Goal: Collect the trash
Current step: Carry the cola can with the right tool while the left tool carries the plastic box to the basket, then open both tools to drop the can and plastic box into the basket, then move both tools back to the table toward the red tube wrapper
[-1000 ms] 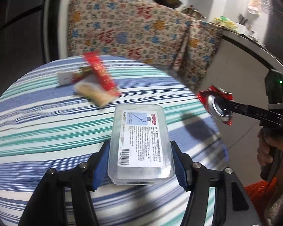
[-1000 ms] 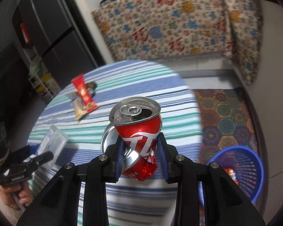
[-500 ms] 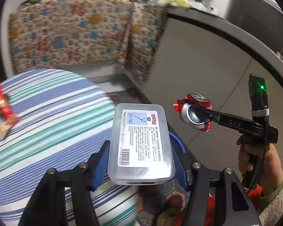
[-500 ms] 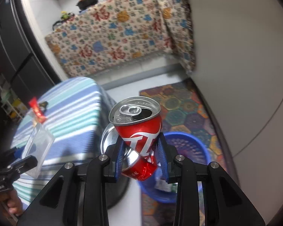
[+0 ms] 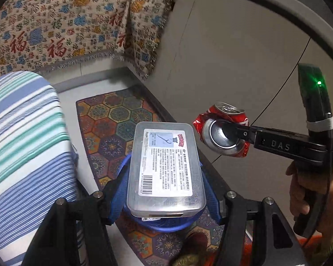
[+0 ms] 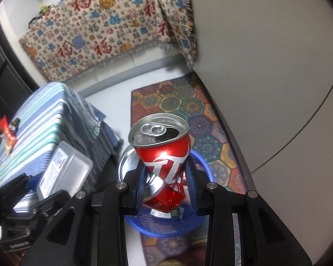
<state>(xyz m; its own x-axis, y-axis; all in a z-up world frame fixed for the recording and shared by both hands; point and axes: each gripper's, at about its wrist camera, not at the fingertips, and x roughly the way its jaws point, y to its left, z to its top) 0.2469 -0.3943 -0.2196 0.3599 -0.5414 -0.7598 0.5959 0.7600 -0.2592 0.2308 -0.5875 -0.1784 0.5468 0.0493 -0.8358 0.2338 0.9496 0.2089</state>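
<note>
Hovering over the blue basket point(image 6: 166, 227), the right gripper point(image 6: 165, 178) pinches a crushed red can point(image 6: 164, 155), and the left gripper point(image 5: 164, 190) clamps a clear plastic box point(image 5: 165, 168) just beside it, also above the basket, near the striped table point(image 5: 22, 144).

Striped table point(image 6: 40, 119) stood left of the patterned rug point(image 6: 184, 104); a red wrapper point(image 6: 7, 130) and a small dark item point(image 6: 15, 122), too blurred to name, lay on its far side. Rug lay on grey floor point(image 6: 113, 108). Blue basket point(image 6: 166, 223) sat on the rug's near end, close to the table.
</note>
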